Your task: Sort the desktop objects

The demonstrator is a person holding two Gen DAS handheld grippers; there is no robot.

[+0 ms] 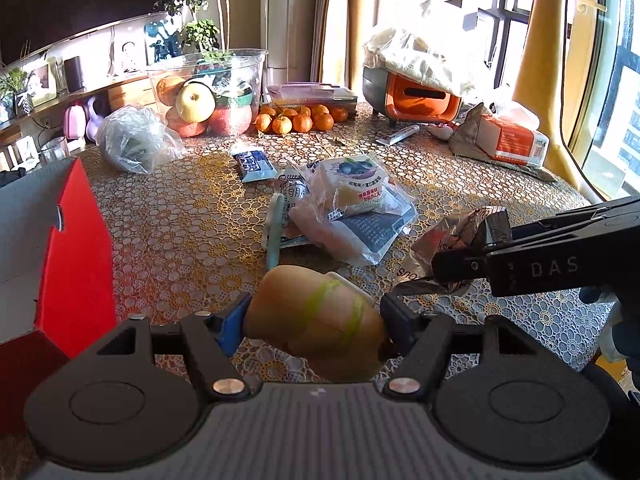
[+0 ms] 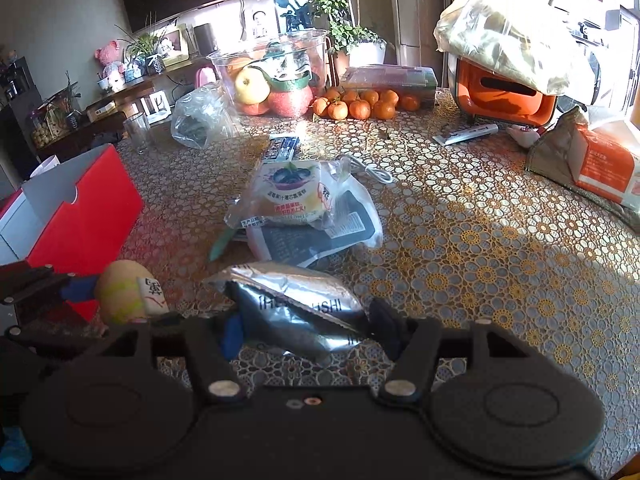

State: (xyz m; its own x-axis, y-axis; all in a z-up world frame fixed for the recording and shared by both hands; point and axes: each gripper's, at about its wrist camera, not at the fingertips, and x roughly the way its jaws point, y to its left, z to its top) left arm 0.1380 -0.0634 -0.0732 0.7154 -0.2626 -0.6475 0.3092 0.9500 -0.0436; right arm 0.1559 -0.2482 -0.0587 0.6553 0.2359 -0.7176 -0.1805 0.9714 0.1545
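Note:
My left gripper point(image 1: 315, 316) is shut on a tan egg-shaped object point(image 1: 320, 332) with a yellow-green band and a white label, held just above the tablecloth. It also shows in the right wrist view as the tan egg-shaped object point(image 2: 124, 296), at the lower left in the left gripper point(image 2: 80, 286). My right gripper point(image 2: 308, 326) is shut on a crumpled silver foil snack bag point(image 2: 288, 300), lifted slightly. In the left wrist view the right gripper point(image 1: 460, 266) pinches that foil bag point(image 1: 460, 232) at the right. A pile of snack packets point(image 1: 352, 200) point(image 2: 304, 204) lies mid-table.
A red open box point(image 1: 80, 248) point(image 2: 88, 208) stands at the left. At the back are a clear bowl of fruit point(image 1: 208, 92), tangerines point(image 1: 300, 118), a crumpled plastic bag point(image 1: 132, 140) and an orange appliance point(image 1: 420, 100). A tissue pack point(image 1: 508, 140) lies far right.

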